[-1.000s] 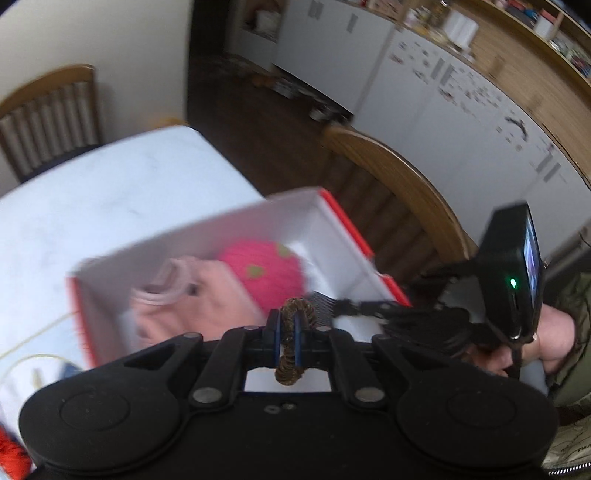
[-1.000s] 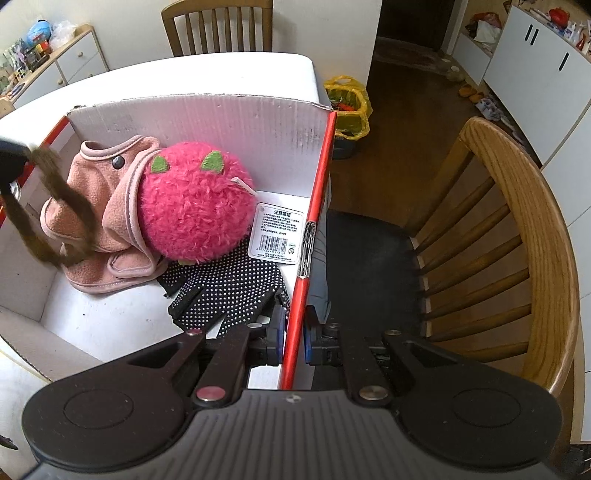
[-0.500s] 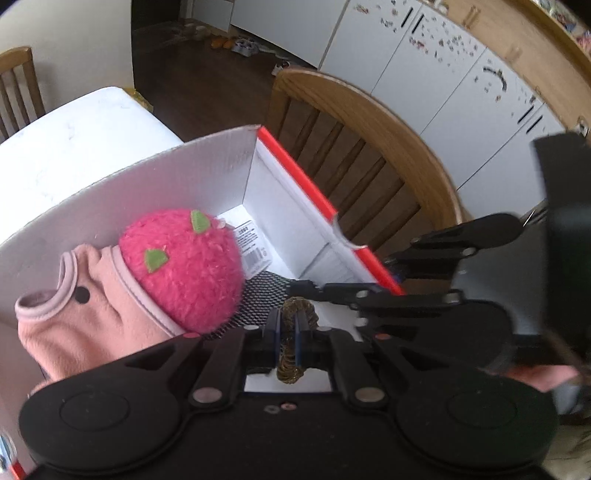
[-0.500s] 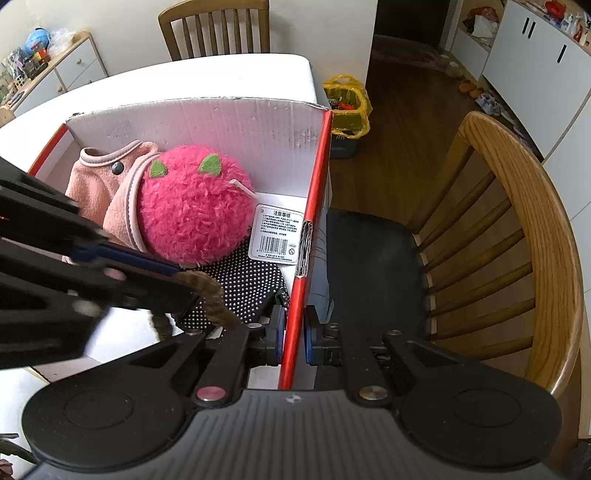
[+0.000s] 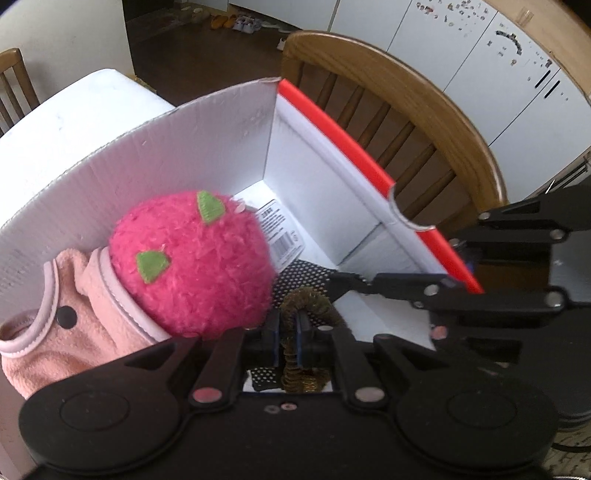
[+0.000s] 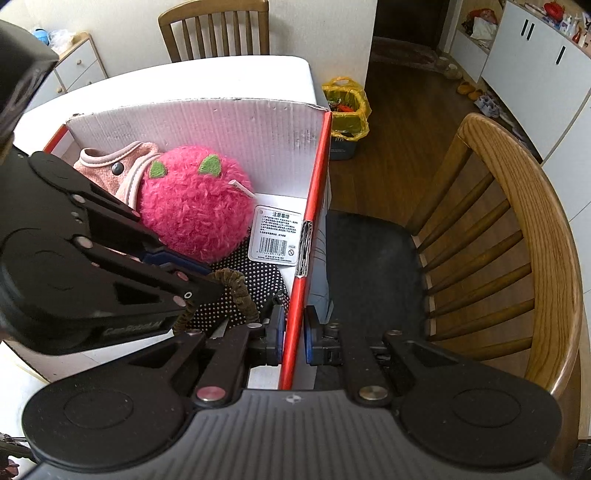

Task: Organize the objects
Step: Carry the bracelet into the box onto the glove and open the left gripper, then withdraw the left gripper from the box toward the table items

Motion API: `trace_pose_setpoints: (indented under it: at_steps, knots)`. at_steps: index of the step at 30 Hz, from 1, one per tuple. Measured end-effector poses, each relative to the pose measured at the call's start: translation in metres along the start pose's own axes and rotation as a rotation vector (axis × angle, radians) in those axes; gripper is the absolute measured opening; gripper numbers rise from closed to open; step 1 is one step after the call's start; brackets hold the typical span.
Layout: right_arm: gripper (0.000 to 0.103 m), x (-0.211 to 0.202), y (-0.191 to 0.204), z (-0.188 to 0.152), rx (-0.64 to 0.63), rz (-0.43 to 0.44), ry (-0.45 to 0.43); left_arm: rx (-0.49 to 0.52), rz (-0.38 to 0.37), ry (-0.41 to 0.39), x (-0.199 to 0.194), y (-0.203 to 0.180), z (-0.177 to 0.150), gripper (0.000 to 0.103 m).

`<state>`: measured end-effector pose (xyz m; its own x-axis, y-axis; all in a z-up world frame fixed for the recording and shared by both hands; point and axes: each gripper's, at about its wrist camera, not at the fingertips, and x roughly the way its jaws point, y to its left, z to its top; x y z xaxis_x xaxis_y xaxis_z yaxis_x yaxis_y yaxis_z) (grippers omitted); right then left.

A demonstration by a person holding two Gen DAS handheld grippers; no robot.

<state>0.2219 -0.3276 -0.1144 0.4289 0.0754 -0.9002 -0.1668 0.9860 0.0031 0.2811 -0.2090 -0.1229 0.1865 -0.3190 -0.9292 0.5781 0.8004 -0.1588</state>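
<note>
Brown scrunchie (image 5: 295, 321) pinched in left gripper (image 5: 289, 338) over the box (image 6: 207, 125) (dotted glove (image 6: 255, 284) below) — right gripper (image 6: 294, 334) clamped on its red wall.

Soft daylight fills both pictures. The white box (image 6: 236, 125) wall looks bright with a pink glow. The left view is a bit blurry, most on the pink fluffy ball (image 5: 192, 262). The right view is sharp. Edges bend round, and corners go dark.

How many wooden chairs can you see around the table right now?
2. One chair stands beside the box, right next to its red edge. The other chair is at the far end of the table. More may be out of view.
</note>
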Motion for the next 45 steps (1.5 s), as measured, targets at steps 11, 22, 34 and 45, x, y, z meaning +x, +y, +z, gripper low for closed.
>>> trace_pose_setpoints:
  at_steps: [11, 22, 34, 45]
  knots:
    - [0.01, 0.001, 0.0, 0.0, -0.002, -0.004, -0.001, -0.022, 0.007, 0.025, -0.001, 0.005, -0.008, 0.021]
    - [0.01, 0.001, -0.001, -0.001, -0.002, -0.007, -0.004, -0.07, -0.006, -0.004, -0.027, 0.008, -0.017, 0.038]
    - [0.01, 0.001, 0.0, -0.002, -0.008, -0.014, -0.003, -0.115, 0.049, -0.119, -0.074, 0.011, -0.028, 0.047]
    - [0.01, 0.001, 0.005, -0.001, -0.031, -0.035, 0.003, -0.218, 0.097, -0.272, -0.131, 0.029, -0.072, 0.07]
